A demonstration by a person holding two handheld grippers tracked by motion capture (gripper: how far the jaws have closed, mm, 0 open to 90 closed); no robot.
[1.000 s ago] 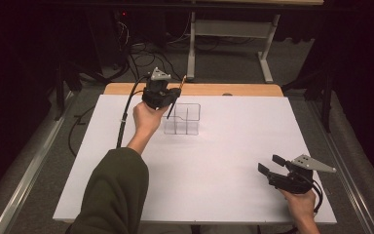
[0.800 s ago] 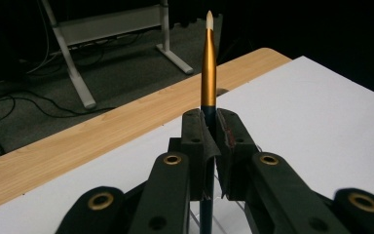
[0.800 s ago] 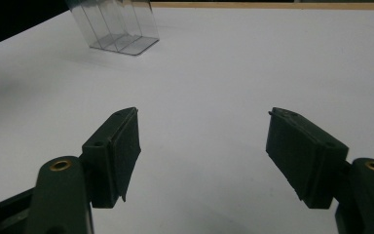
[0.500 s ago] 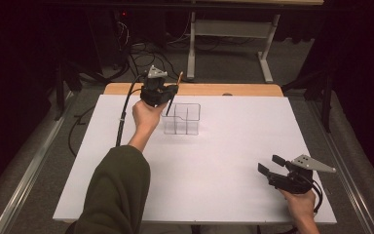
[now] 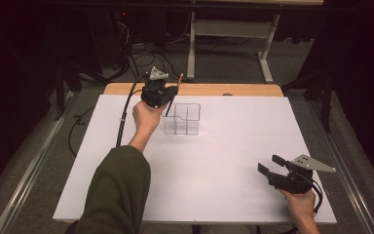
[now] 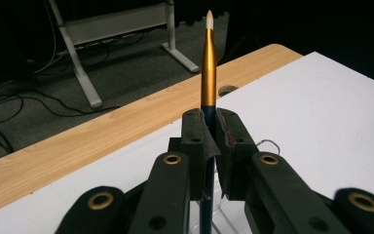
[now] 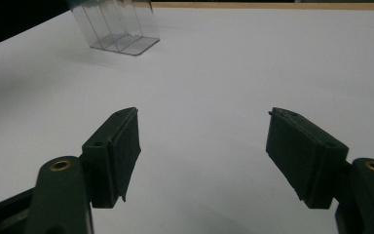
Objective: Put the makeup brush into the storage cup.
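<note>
My left gripper (image 5: pixel 170 95) hangs over the left rim of a clear divided box (image 5: pixel 184 119) at the far middle of the white sheet. It is shut on a slim pen (image 5: pixel 179 80) with a gold upper barrel and a dark lower shaft that slants down toward the box. In the left gripper view the pen (image 6: pixel 208 68) stands upright between the closed jaws of that gripper (image 6: pixel 210 141), its pale tip on top. My right gripper (image 5: pixel 271 165) rests near the front right corner, open and holding nothing (image 7: pixel 202 156). The clear box (image 7: pixel 119 27) shows far off at its upper left.
A white sheet (image 5: pixel 233 161) covers most of the wooden table, whose bare strip (image 5: pixel 243 89) runs along the far edge. Beyond it are a desk frame (image 5: pixel 229 29) and cables on the floor. A sleeved forearm (image 5: pixel 117 185) reaches in from the front left.
The left gripper with the pen has shifted very slightly toward the far edge. The right gripper has stayed in place.
</note>
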